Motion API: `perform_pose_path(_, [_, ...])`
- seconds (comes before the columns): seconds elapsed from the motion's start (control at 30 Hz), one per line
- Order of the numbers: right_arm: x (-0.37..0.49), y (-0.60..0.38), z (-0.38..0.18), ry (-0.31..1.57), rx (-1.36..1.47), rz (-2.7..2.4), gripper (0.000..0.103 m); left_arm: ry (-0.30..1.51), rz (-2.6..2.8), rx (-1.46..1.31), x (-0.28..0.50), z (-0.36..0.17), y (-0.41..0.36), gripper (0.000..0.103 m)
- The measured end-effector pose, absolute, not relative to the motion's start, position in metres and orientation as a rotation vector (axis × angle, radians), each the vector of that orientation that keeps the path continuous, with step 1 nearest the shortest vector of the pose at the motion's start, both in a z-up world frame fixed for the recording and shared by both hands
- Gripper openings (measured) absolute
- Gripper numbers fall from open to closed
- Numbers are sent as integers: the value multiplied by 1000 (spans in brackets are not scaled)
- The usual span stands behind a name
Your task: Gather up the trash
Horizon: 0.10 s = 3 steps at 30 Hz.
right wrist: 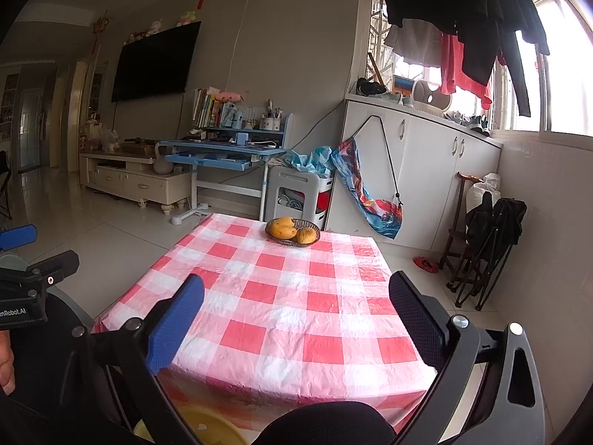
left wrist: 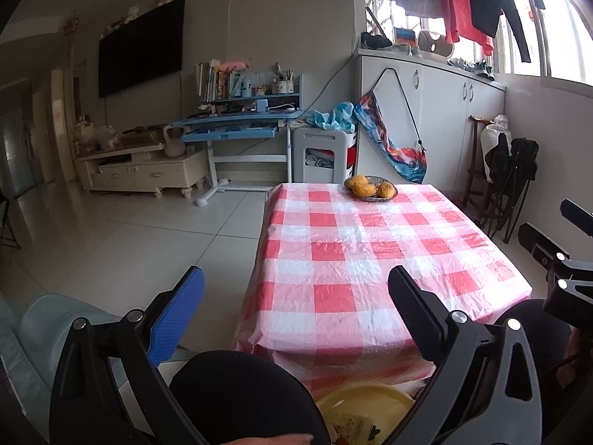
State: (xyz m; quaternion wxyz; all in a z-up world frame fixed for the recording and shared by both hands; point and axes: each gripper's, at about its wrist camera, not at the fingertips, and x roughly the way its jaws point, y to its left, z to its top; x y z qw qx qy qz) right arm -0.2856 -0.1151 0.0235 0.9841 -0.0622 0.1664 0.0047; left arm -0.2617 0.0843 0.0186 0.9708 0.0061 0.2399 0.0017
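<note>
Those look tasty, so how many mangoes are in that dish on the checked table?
3 that show: two mangoes lie together on the basket's left side, one on its right. Another might be hidden behind them.

A red-and-white checked plastic tablecloth (right wrist: 281, 296) is covering the low table, and a dark woven basket (right wrist: 292, 239) of yellow-orange fruit, probably mangoes (right wrist: 283, 227), is sitting at its far edge. Behind it, a blue-and-white study desk (left wrist: 237, 129) is carrying books and a pen pot. A black wall-mounted television (left wrist: 142, 48) is hanging above a cream cabinet (left wrist: 144, 170), while dark and red clothes (right wrist: 467, 37) are drying by the window.
</note>
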Motion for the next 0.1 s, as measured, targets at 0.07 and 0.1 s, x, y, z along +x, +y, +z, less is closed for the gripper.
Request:
perform_pose_path(0.07, [-285, -115, 24, 334, -126, 10, 95, 485, 3, 19, -262, 18, 83, 96])
perform_pose_path(0.1, [-285, -116, 24, 334, -127, 10, 95, 484, 4, 22, -263, 18, 83, 96])
